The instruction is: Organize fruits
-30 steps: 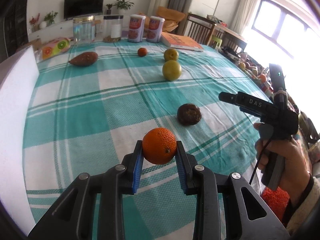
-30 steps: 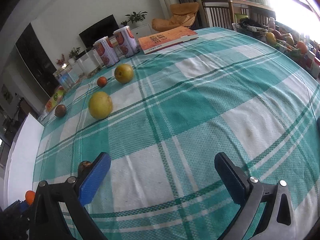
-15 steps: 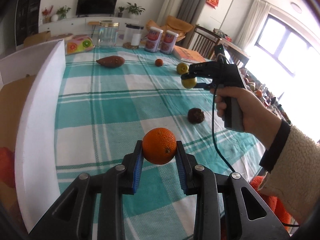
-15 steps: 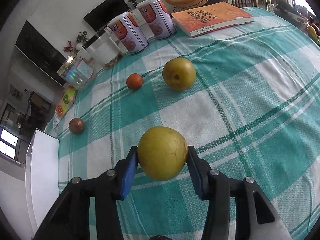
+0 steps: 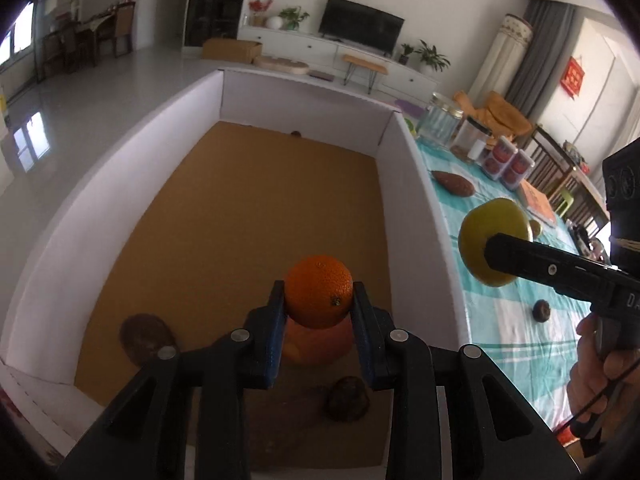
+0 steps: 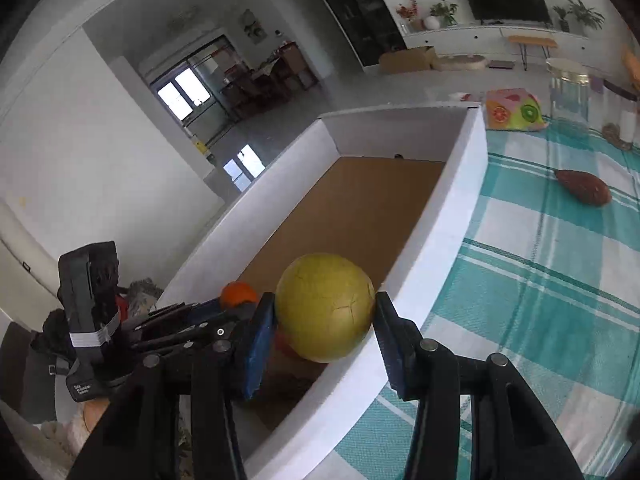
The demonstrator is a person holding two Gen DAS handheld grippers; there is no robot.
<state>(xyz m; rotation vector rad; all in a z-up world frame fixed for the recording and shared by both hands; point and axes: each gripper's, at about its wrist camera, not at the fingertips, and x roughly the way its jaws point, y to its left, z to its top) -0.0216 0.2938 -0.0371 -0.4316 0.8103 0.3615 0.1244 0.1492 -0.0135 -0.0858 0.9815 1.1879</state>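
My left gripper is shut on an orange and hangs over the brown floor of a white box. Under it in the box lie another orange fruit and two brown fruits. My right gripper is shut on a yellow fruit and holds it above the box's near wall, at the edge of the teal checked table. The yellow fruit hangs just right of the box in the left wrist view. The left gripper's orange shows beside it.
On the tablecloth lie a sweet potato and a small dark fruit. Glass jars, two cans and a book stand at the far side. A hand grips the right gripper's handle.
The right gripper, open a second ago, closed on the yellow fruit and lifted it. Both grippers then swung from over the table to the white box, each with its fruit.
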